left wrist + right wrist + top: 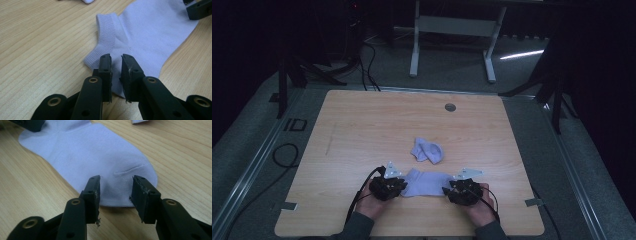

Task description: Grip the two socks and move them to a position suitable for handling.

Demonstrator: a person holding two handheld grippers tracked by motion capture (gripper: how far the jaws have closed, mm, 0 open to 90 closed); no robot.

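I have the flat sock (426,183) lying along the near edge of the table (362,125), stretched sideways between my two tools so each end sits within reach of one of them. My left gripper (116,60) is at the cuff end: in the left gripper view its jaws stand a narrow gap apart, poised over the heel just beside the ribbed cuff (106,30), and I see no cloth caught between them, so I read them as released though nearly together. My right gripper (115,186) is at the toe end, jaws spread wider and straddling the rounded toe (140,173) near the seam, also holding nothing. I judge the sock is laid out flat like this so I can pinch both ends at once and fold or lift it evenly; taking only one end would let the rest drag and wrinkle. The second sock (428,151) sits bunched up a little farther out on the table, apart from the flat one, presumably waiting its turn or meant to be paired with it. Both hands (374,202) rest low near the table edge, which keeps the jaws level with the cloth
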